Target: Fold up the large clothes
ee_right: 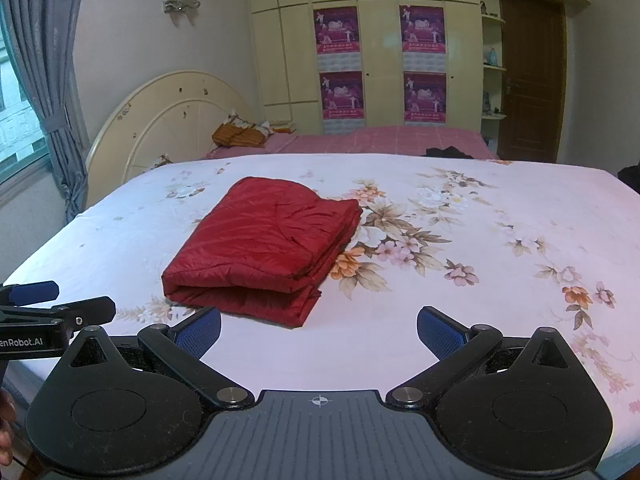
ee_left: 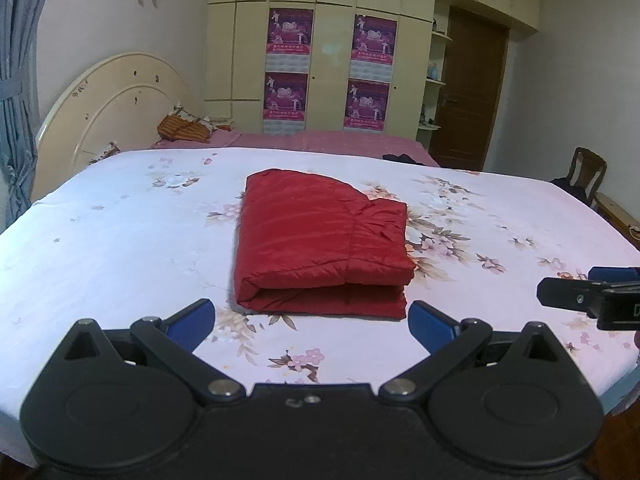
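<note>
Folded garment on the bed, seen from both wrist cameras. A red, quilted, shiny-fabric jacket [ee_left: 322, 240] lies folded into a compact, layered rectangle on the white floral-print bedsheet [ee_left: 120, 248], roughly midway between the sheet's left and right edges and somewhat nearer its front edge than its far edge. The thick folded end, where the stacked layers show, faces the front edge; a rounded lobe of the garment points toward the far edge. In the right wrist view the same jacket [ee_right: 264, 244] sits left of centre, its long axis running obliquely toward the far left corner of the sheet [ee_right: 480, 280].

The left gripper [ee_left: 311, 320], black with blue finger pads [ee_left: 192, 322], hangs over the front edge of the bed with its jaws spread wide and nothing between them; the jacket's near end lies just beyond the fingertips, apart from them. The right gripper [ee_right: 319, 326] is likewise spread wide and empty, its blue pads [ee_right: 438, 330] above bare sheet near the front edge, the jacket ahead and to its left. Each gripper appears at the margin of the other's view: the right one [ee_left: 592, 292] at the right edge, the left one [ee_right: 44, 308] at the left edge.

Beyond the sheet's far edge are a pink bedcover [ee_left: 320, 142], a cream arched headboard [ee_left: 116, 100], a cream wardrobe [ee_left: 320, 8] bearing four magenta posters [ee_left: 290, 32], and a brown door [ee_left: 468, 92].
</note>
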The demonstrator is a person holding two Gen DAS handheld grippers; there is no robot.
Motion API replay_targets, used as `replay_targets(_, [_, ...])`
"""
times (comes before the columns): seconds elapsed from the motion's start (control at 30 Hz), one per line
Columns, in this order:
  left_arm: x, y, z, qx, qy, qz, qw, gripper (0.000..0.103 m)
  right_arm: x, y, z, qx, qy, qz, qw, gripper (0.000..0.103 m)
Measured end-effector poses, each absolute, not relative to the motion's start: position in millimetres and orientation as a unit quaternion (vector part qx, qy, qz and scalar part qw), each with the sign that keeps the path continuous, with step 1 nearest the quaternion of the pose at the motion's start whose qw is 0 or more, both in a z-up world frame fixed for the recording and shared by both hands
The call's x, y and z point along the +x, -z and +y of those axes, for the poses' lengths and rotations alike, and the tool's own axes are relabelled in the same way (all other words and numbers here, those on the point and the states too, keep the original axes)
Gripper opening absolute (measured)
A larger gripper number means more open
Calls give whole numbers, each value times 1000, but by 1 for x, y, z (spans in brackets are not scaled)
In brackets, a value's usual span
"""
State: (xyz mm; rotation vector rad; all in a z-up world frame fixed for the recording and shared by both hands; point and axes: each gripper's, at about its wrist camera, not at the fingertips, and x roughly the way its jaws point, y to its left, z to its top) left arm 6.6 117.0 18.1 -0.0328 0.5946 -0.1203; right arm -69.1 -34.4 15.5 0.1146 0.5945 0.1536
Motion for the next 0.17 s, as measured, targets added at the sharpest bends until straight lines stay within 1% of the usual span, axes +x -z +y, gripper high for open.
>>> replay_targets(0.17, [8, -18, 115, -13, 54, 298, 953, 103, -65, -14, -37, 55, -81, 293, 951, 103])
